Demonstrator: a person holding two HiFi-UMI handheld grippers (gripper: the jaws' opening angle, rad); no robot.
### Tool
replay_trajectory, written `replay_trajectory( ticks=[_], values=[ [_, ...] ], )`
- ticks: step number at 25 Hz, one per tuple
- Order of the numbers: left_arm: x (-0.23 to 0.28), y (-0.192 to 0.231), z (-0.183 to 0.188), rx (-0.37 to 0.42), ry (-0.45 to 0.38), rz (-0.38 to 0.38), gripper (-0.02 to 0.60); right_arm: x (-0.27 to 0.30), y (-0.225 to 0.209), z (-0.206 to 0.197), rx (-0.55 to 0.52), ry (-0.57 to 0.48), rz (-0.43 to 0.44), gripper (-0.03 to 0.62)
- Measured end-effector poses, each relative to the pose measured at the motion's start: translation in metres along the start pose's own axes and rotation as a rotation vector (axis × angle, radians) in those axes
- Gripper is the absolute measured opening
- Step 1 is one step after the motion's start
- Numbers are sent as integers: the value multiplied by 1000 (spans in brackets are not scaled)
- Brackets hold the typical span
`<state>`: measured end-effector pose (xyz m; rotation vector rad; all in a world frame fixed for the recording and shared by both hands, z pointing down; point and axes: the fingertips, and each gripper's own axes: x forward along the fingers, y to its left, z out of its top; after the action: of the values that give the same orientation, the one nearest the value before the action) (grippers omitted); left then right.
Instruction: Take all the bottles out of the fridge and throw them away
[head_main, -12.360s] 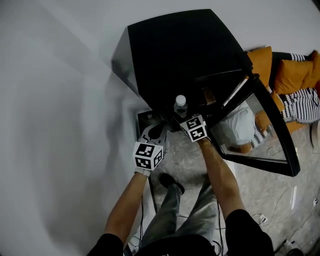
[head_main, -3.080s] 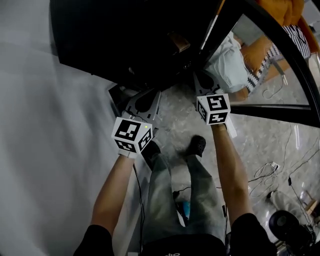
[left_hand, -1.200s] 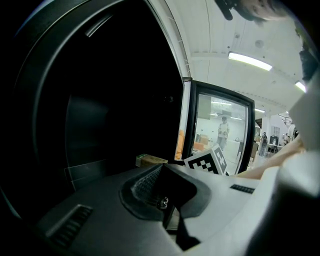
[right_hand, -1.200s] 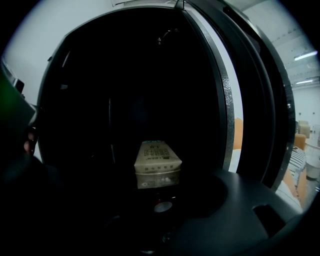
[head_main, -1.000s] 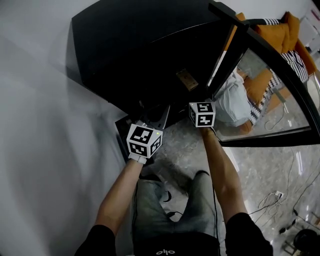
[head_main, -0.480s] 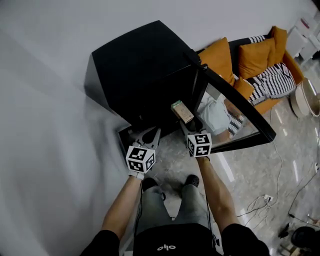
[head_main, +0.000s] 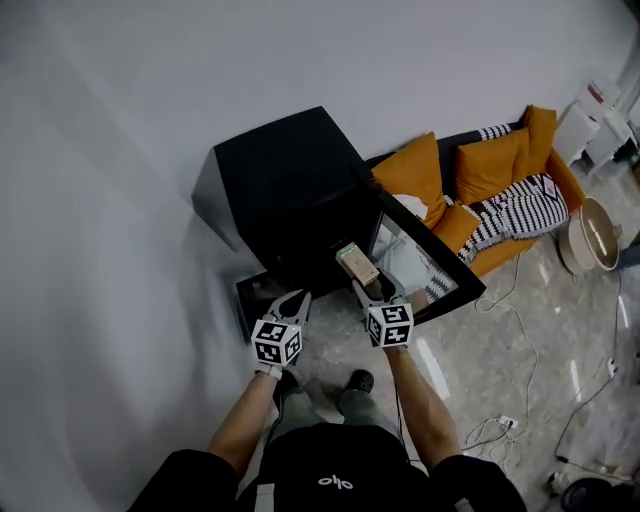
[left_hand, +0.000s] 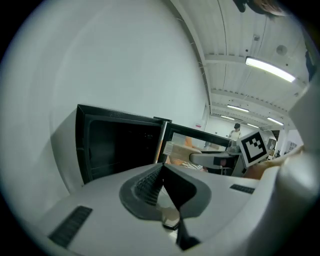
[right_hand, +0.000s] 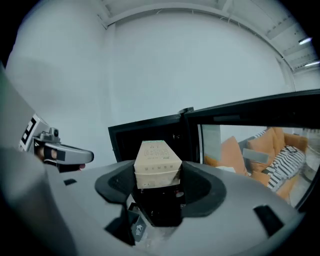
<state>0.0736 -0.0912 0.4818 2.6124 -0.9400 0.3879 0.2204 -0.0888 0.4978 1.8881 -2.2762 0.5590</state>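
Right gripper view: right claw (right_hand: 157, 172) clamped on beige carton (right_hand: 156, 161); left claw (left_hand: 161, 169) together, empty.

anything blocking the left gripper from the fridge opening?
Nothing visible. The door is swung open to the right, and the left gripper faces the dark interior of the fridge directly. No bottle shows inside.

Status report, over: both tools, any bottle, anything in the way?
Left tool shut, empty. Right tool shut on a beige carton, not a bottle. No bottle in view. Fridge door open; nothing seen blocking.
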Motion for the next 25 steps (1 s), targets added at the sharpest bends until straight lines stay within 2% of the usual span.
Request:
replay_trajectory(
  ticks=[6,12,20,25],
  values=[
    [-17,5,18,-5,-42,48,-2,-7,13,20,-36,-6,54,278],
    [-55,35,33,-20,-100,150,-2,8,53,34,-80,-5,153,278],
    [-148,92,34,-87,-168,357,-2,48,160,49,-157,15,368,278],
    [-191,121,23,-115,-190,448,-2,69,223,50,-202,22,474,278]
  ],
)
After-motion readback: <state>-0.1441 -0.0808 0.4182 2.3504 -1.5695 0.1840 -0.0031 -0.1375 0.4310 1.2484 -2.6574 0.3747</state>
